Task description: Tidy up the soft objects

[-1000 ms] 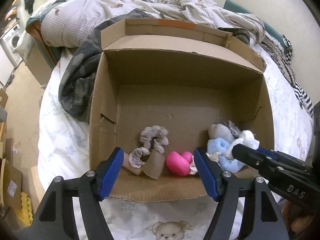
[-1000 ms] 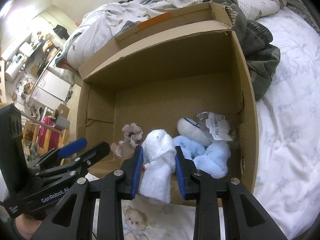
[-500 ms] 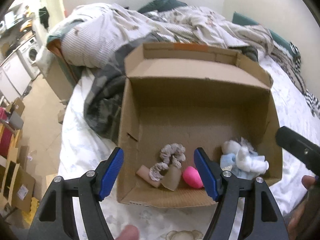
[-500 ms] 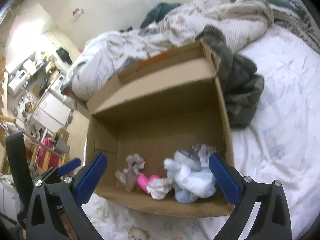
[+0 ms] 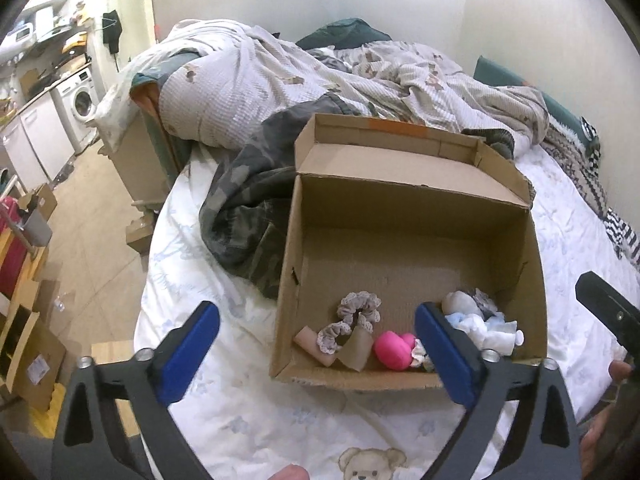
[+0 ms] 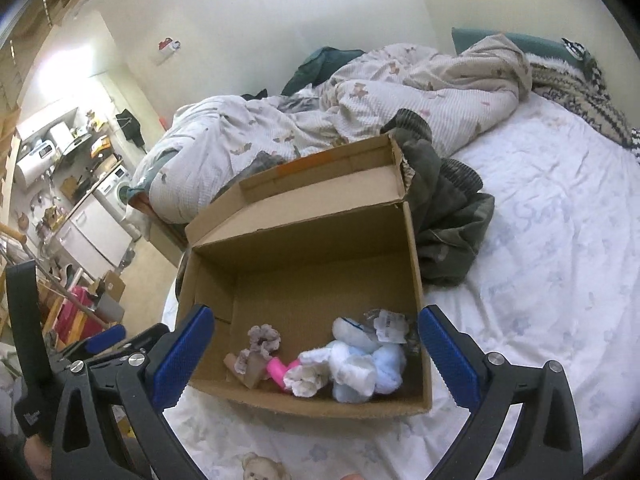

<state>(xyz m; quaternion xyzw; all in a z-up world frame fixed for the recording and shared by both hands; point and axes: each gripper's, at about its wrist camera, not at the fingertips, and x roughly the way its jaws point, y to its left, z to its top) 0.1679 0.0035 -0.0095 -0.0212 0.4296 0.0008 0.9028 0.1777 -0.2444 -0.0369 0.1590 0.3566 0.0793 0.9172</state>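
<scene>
An open cardboard box [image 5: 400, 256] [image 6: 304, 256] stands on the bed. Along its near wall lie a grey scrunchie [image 5: 358, 312] [image 6: 262, 338], a pink soft toy [image 5: 392, 350] [image 6: 280, 372] and a heap of white and light blue soft things [image 5: 484, 324] [image 6: 360, 368]. My left gripper [image 5: 320, 356] is open and empty, held back above the box's near left corner. My right gripper [image 6: 316, 356] is open and empty, held back above the box's near edge. The right gripper's body shows at the right edge of the left wrist view [image 5: 608, 312].
A camouflage garment [image 5: 248, 216] [image 6: 448, 216] lies against the box's far side. A crumpled duvet [image 5: 304, 76] [image 6: 360, 108] covers the bed's far end. The bed edge drops to the floor at the left, where cardboard boxes [image 5: 24, 344] and a washing machine [image 5: 82, 100] stand.
My right gripper opened and let go of the white soft thing, which now lies in the box. Both grippers have pulled back and up from the box.
</scene>
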